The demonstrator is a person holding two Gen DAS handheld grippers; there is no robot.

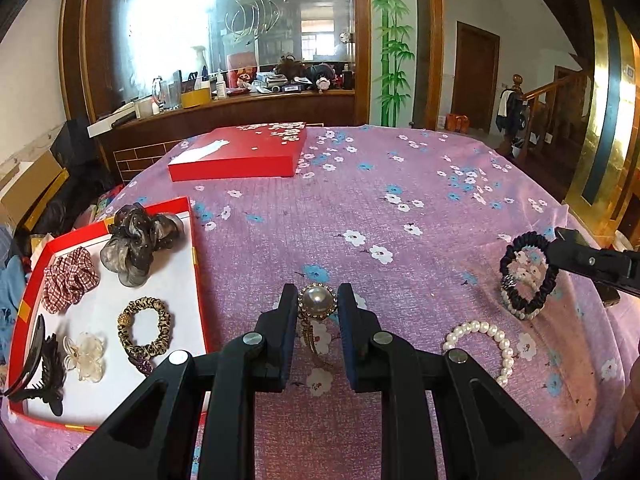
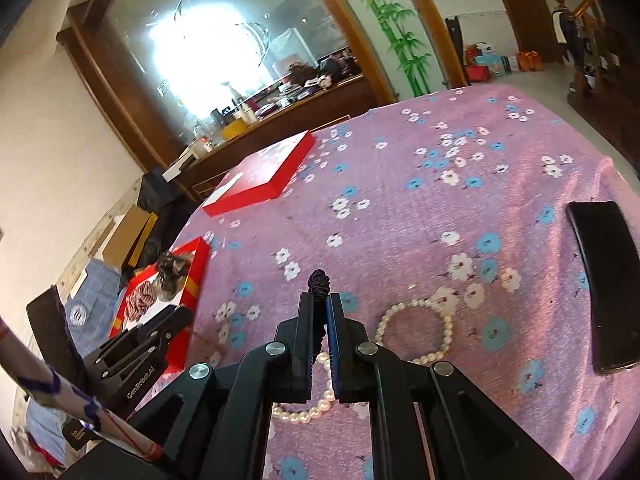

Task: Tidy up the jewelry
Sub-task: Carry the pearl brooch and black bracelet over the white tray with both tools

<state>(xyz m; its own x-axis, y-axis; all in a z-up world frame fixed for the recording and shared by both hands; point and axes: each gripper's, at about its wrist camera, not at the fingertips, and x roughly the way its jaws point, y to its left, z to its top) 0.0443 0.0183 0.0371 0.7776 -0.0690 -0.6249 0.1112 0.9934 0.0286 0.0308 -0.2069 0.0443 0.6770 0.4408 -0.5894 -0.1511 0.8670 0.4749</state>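
Note:
My left gripper (image 1: 318,302) is shut on a pearl brooch (image 1: 317,301) with a gold rhinestone rim and a dangling gold chain, just above the pink floral cloth. My right gripper (image 2: 320,300) is shut on a black scrunchie (image 2: 319,280); in the left wrist view the scrunchie (image 1: 528,270) hangs from it at the far right, with a pearl band attached. A white pearl bracelet (image 1: 486,344) lies on the cloth; it also shows in the right wrist view (image 2: 416,330). The open red box (image 1: 196,264) at left holds several hair pieces.
A closed red lid (image 1: 240,154) lies at the back of the table. A black phone (image 2: 606,284) lies at the right near the table edge. The box holds a grey organza scrunchie (image 1: 140,242), a leopard hair tie (image 1: 146,330) and a black claw clip (image 1: 40,372).

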